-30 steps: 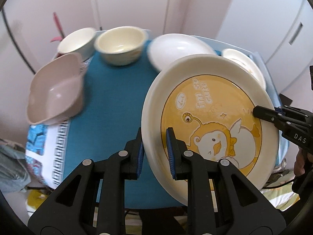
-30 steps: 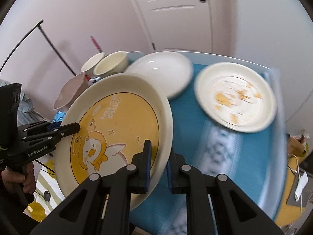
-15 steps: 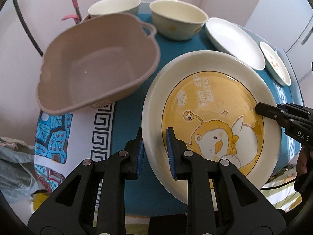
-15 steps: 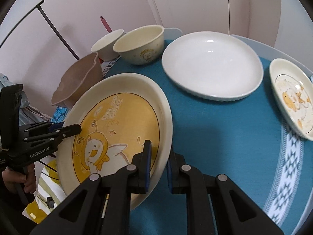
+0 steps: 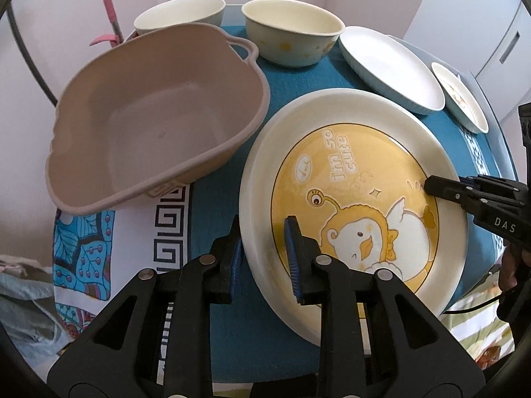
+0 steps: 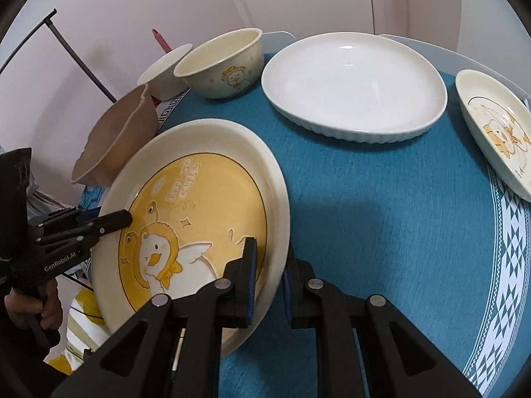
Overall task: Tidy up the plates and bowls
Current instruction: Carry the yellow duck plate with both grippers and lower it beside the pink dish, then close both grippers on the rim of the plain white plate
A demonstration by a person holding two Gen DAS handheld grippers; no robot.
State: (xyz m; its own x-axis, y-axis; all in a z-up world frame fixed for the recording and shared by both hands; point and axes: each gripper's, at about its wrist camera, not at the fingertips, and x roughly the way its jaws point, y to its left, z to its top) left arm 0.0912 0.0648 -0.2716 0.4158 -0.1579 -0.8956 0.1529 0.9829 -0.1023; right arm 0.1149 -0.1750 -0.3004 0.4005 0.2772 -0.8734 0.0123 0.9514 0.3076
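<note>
Both grippers have lowered the yellow plate (image 5: 348,195) to the table's (image 6: 381,232) near-left edge beside the pink basin (image 5: 149,122), left gripper (image 5: 262,258) just loosening off its rim, right gripper (image 6: 268,282) clamped; release evenly so it settles flat.

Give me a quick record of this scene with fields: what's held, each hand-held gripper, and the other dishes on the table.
held item: yellow duck plate, tilted over the teal tablecloth
left hand-held gripper: jaws astride the plate's rim, just been opening, a gap shows beside the rim
right hand-held gripper: shut on the opposite rim
left of plate: beige basin, empty
far side: two cream bowls, white oval dish, small duck plate
</note>
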